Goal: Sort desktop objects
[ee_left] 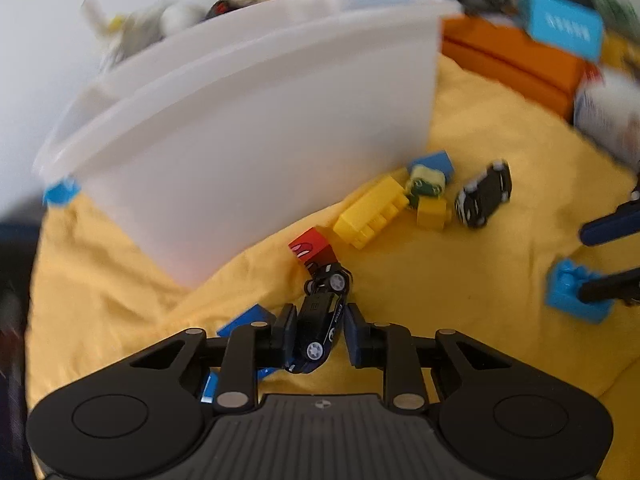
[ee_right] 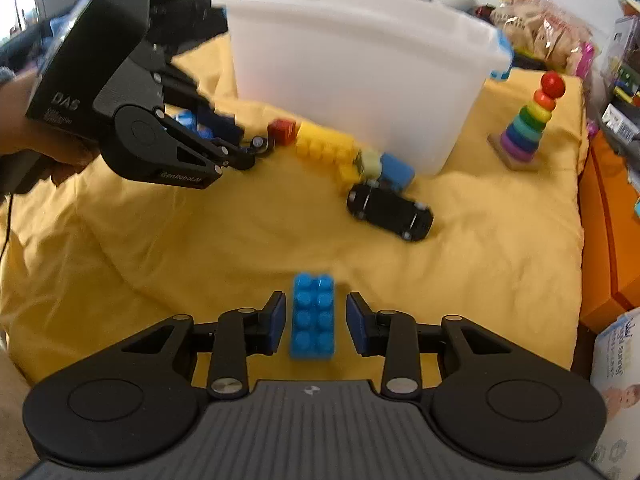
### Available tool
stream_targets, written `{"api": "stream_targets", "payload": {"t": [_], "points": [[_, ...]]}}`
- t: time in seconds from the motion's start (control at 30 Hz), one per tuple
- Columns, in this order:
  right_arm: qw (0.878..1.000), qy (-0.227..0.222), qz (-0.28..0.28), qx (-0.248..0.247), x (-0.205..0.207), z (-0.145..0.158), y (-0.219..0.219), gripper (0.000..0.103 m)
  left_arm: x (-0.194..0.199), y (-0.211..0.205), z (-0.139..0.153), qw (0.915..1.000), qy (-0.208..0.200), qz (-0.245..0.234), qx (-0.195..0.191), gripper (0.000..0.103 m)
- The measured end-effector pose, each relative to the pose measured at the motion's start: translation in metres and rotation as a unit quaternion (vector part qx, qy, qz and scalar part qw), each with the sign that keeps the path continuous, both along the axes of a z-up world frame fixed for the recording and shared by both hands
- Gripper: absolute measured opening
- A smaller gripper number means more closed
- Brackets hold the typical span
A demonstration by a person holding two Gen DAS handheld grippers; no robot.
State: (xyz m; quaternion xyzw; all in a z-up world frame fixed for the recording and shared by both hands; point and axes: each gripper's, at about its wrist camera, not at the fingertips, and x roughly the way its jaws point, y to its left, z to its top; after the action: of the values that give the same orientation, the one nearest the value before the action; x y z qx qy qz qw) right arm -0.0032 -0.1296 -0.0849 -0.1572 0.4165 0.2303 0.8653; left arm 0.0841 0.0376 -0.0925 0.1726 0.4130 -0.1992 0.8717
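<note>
My left gripper (ee_left: pixel 318 334) grips a dark toy car (ee_left: pixel 320 320) at lower centre, while my right gripper (ee_right: pixel 316 320) straddles a blue brick (ee_right: pixel 313 316), apparently not yet touching. The white bin (ee_right: pixel 360 80) at upper centre hides its contents; the left tool reads "GenRobot.AI".

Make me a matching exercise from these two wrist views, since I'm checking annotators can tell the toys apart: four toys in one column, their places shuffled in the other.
Toys
1. dark blue toy car
2. light blue brick
3. black toy car
4. ring stacker

Places
A. lying alone on the yellow cloth, no gripper near
B. between the right gripper's jaws
C. standing upright right of the white bin
D. between the left gripper's jaws

Pairs: 1-D, 2-B, 3-A, 4-C
</note>
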Motion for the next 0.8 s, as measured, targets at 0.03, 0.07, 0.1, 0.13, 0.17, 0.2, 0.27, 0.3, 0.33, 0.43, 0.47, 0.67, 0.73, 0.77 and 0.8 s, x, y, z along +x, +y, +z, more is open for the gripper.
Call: {"api": "stream_targets", "payload": {"t": [0.03,0.07,0.1,0.13,0.17,0.2,0.27,0.3,0.33,0.43,0.47,0.67,0.73,0.77,0.8], "points": [[1.000,-0.010,-0.005,0.000,0.002,0.003,-0.002,0.037,-0.001,0.004,0.003,0.9998,0.010,0.004,-0.015,0.024],[1.000,-0.019,-0.010,-0.001,0.005,0.005,-0.003,0.038,-0.003,0.008,0.006,0.9991,0.025,0.008,-0.034,0.021],[0.999,-0.028,-0.019,-0.002,0.010,0.008,-0.007,0.039,-0.006,0.012,0.010,0.9973,0.042,0.012,-0.059,0.021],[0.999,-0.034,-0.026,-0.001,0.016,0.011,-0.010,0.039,-0.011,0.018,0.013,0.9937,0.064,0.016,-0.090,0.021],[0.999,-0.039,-0.032,0.000,0.022,0.013,-0.014,0.040,-0.017,0.022,0.014,0.9888,0.087,0.018,-0.120,0.021],[0.998,-0.046,-0.039,0.000,0.032,0.016,-0.018,0.040,-0.022,0.026,0.014,0.9833,0.106,0.020,-0.146,0.021],[0.998,-0.055,-0.040,0.000,0.048,0.016,-0.025,0.041,-0.035,0.033,0.010,0.9675,0.150,0.030,-0.202,0.021],[0.998,-0.050,-0.036,0.004,0.057,0.014,-0.029,0.043,-0.039,0.037,0.006,0.9580,0.169,0.039,-0.228,0.021],[0.999,-0.039,-0.036,0.013,0.067,0.012,-0.032,0.043,-0.044,0.040,0.001,0.9471,0.189,0.050,-0.254,0.021],[0.997,0.004,-0.025,0.070,0.090,0.004,-0.046,0.049,-0.061,0.046,-0.015,0.9294,0.219,0.077,-0.287,0.026],[0.996,0.020,-0.012,0.086,0.097,0.001,-0.048,0.054,-0.063,0.048,-0.016,0.9273,0.218,0.087,-0.292,0.028],[0.995,0.045,0.050,0.077,0.110,-0.017,-0.044,0.040,-0.072,0.055,-0.002,0.9467,0.170,0.124,-0.244,0.038],[0.996,0.038,0.045,0.074,0.106,-0.014,-0.041,0.033,-0.075,0.057,0.001,0.9509,0.157,0.127,-0.234,0.041],[0.996,0.033,0.046,0.071,0.101,-0.011,-0.038,0.027,-0.077,0.059,0.004,0.9521,0.151,0.128,-0.233,0.041],[0.996,0.025,0.047,0.069,0.096,-0.007,-0.035,0.024,-0.077,0.058,0.005,0.9537,0.144,0.129,-0.230,0.042]]}}
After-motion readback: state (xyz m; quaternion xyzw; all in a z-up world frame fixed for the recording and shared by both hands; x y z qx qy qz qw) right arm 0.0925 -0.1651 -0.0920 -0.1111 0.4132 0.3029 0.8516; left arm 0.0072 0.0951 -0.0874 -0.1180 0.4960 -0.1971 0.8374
